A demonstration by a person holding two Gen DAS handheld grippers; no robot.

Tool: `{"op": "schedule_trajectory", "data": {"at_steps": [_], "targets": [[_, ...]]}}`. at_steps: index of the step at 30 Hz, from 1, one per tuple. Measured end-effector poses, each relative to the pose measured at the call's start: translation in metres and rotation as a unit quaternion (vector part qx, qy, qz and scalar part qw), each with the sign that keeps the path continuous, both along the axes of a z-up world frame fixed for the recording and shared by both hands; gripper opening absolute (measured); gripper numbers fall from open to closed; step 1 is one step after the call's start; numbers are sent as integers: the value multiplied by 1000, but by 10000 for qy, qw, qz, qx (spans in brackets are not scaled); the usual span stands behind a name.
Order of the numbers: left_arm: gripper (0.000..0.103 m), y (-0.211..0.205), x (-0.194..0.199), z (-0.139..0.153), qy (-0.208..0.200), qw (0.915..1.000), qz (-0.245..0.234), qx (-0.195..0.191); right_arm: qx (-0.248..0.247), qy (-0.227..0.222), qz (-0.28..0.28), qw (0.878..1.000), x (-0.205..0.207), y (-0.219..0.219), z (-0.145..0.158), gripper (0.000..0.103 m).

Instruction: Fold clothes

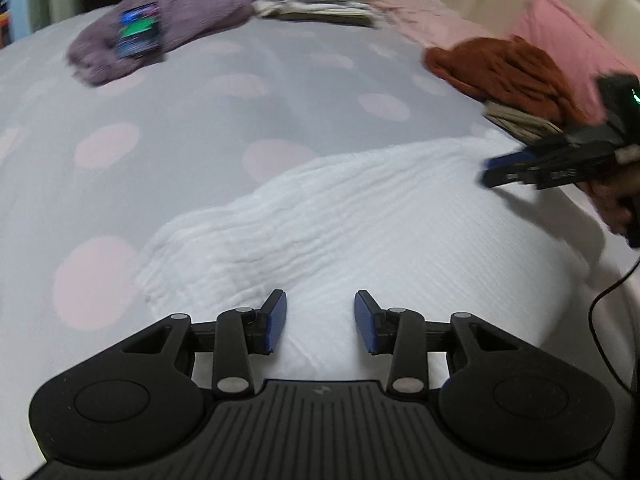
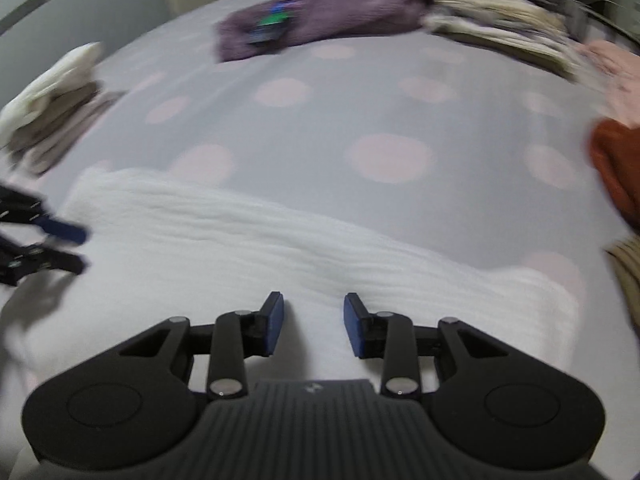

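Cloth [image 1: 360, 216] beneath both parted tongs [image 1: 320, 322]

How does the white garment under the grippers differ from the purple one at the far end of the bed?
The white garment lies spread fairly flat; the purple garment is bunched in a heap. The white one looks ribbed, the purple one fuzzy and carries a small dark object. Both rest on the dotted bedspread.

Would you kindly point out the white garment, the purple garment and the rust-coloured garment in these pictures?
white garment [image 1: 360, 216]: left wrist view, on its ribbed middle.
purple garment [image 2: 360, 4]: right wrist view, on the middle of the crumpled heap.
rust-coloured garment [image 1: 504, 68]: left wrist view, on the top of the pile.
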State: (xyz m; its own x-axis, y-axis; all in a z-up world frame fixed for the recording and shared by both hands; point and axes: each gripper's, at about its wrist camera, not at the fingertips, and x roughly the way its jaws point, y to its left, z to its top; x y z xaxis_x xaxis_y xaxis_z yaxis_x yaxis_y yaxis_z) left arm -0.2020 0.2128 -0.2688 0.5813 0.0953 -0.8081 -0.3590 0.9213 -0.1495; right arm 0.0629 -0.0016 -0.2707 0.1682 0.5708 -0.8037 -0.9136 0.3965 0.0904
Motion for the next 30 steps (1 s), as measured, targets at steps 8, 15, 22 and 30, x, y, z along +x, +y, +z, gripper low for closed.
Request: {"op": "schedule_trajectory", "data": {"at_steps": [8,15,22,30], "targets": [[47,0,-4,5,173,9974,650,242,494,111,-630,9967,-17,-40,26,44],[47,5,-11,7,106,9970,738,227,476,217,-276,9983,-69,-40,22,44],[49,10,-12,12,81,9973,676,288,425,431,-561,9966,-98,-57,17,44],[50,6,-41,10,335,9982,346,355,523,493,-585,9957,-122,-84,15,49]]}}
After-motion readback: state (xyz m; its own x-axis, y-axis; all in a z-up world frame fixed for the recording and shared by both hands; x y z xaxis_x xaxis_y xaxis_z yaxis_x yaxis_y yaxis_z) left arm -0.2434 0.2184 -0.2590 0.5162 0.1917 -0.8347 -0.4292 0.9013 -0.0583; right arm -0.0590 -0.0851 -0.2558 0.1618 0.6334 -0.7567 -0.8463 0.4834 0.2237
